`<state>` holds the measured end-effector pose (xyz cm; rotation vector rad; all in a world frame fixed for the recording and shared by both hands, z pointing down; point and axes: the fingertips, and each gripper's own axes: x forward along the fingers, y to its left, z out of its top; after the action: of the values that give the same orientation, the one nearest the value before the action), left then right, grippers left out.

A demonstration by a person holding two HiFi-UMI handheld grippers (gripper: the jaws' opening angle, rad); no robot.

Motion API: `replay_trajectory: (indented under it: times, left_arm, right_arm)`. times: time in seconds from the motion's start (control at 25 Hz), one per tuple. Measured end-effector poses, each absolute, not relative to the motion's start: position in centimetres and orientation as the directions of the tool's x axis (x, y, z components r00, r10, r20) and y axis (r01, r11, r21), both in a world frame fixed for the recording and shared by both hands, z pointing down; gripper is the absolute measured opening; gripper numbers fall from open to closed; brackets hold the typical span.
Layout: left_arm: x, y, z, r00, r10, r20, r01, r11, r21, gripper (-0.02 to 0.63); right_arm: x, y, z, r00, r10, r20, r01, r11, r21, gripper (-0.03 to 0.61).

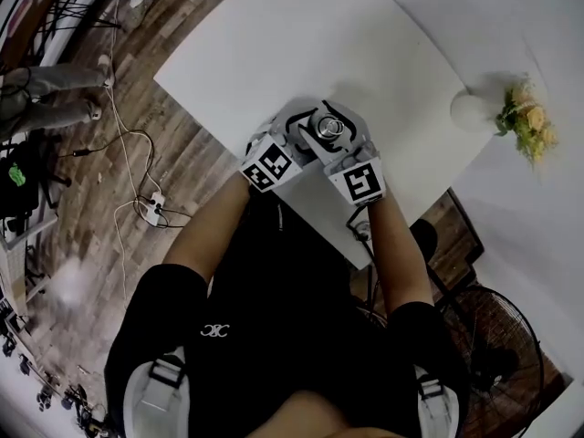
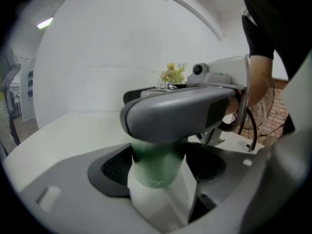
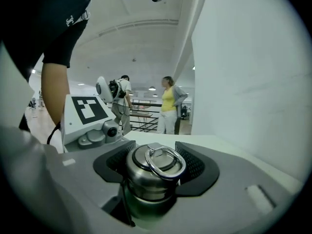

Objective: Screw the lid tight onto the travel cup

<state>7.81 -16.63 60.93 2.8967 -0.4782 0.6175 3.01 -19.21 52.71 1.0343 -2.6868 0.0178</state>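
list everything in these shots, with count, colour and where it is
travel cup: one, green, between the left gripper's jaws
lid: one, steel with a ring, on the cup, between the right gripper's jaws
table: one, white, beneath the grippers
vase: one, white, at the table's right edge
flowers: one bunch, pale yellow, in the vase
fan: one, black, on the floor at lower right
power strip: one, white, on the wood floor left of the table
bystanders: two, one in yellow, far background
left gripper: one, grey, shut on the cup
right gripper: one, grey, shut on the lid
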Motion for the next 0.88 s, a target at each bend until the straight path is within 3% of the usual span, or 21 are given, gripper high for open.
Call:
replay_trajectory:
  times: [0.52,0.72,0.88]
  left_arm:
    - [7.6,-16.5,61.5,0.856,-0.337,0.393,-0.403,-0.91,0.096,0.383]
    - [7.4,-16.4,61.5,0.865,-0.32,0.387,-0.38,-0.921,0.089,0.382]
    - [7.5,-16.4,61.5,0.868,-0.312,0.385,-0.369,-0.926,0.082,0.38]
  right_arm:
    - [4.2,-20.1,52.9,-0.519,-0.835,0.183,-0.833,0.542,0.109,0.258]
    - [4.0,-19.7,52.7,-0.617,-0.757,0.215,-0.773,0.634,0.014,0.261]
    - [3.8,-18.4,51.2,-0.744,-0.623,0.24,-0.635,0.772,0.033,0.275]
